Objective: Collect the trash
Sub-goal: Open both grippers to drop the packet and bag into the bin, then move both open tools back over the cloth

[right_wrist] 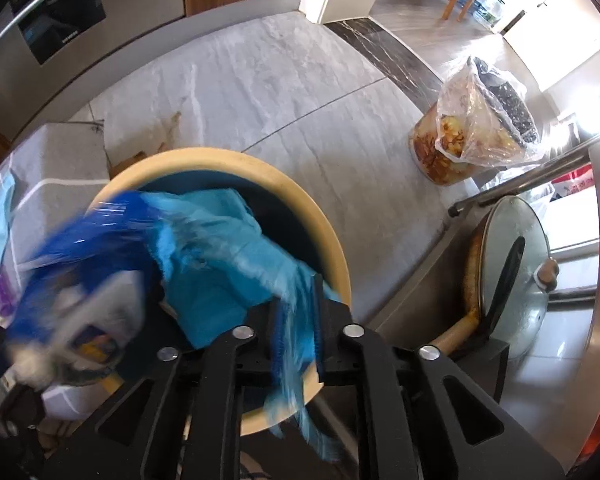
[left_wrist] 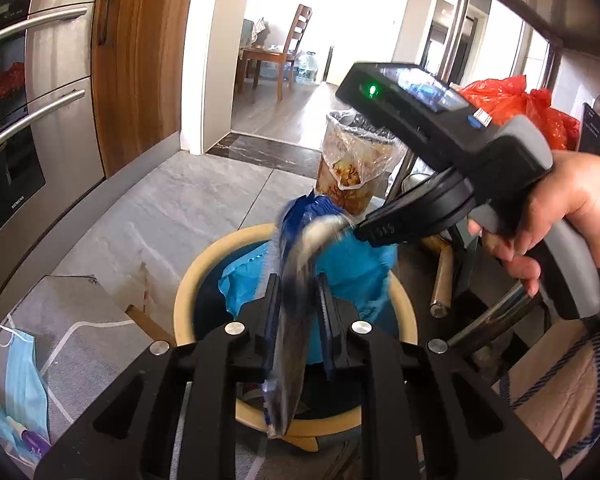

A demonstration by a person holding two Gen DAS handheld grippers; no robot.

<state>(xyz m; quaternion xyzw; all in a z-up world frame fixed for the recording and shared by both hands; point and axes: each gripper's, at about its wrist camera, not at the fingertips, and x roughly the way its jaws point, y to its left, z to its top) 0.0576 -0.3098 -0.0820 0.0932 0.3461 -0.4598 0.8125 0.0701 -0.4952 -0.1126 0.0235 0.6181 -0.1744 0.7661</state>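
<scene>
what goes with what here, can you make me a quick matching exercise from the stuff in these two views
Things:
1. face mask
2. bin rim
3. pan lid
4. clear bag of food scraps

Descriptions:
A. tan ring around a blue liner
B. lying on the grey mat
C. standing on the floor tiles
D. glass, propped on edge against a pan

Pairs: 1-B, 2-A, 3-D, 4-C

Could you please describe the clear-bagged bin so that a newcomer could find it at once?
From the doorway's dark stone threshold, look just inside on the grey tile floor. The small bin stands alone, draped in a clear plastic bag; the round tan-rimmed bin nearby has a blue liner instead.
</scene>
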